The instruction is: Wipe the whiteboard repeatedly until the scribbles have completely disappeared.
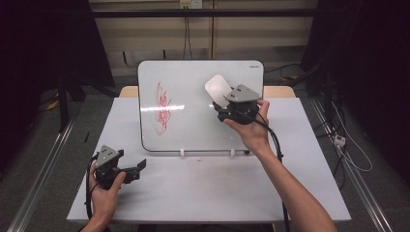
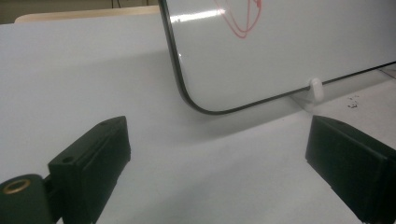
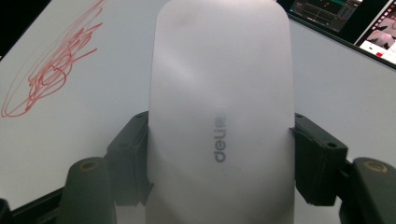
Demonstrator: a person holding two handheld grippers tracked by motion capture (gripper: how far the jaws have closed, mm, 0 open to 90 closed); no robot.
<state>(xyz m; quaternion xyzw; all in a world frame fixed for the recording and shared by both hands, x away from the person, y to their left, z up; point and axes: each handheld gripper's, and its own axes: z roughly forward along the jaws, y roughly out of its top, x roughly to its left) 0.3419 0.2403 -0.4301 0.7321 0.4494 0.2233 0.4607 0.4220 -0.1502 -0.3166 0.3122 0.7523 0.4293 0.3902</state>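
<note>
In the right gripper view the white, rounded plastic eraser (image 3: 219,93) runs off the bottom edge and hides the contact faces of the black jaws at its sides. It also covers the middle of the glossy white board (image 3: 336,79) behind it — the red scribble (image 3: 51,65) is cut by the left edge. In the left gripper view the scribble (image 2: 243,18) is cropped at the top, and the board (image 2: 280,51) leaves the frame at top and right. Dark specks (image 2: 352,101) on the white table (image 2: 70,70) are too small to identify.

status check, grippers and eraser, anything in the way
Right gripper shut on eraser, at whiteboard. Left gripper open, idle. Red scribble unwiped, path clear.
</note>
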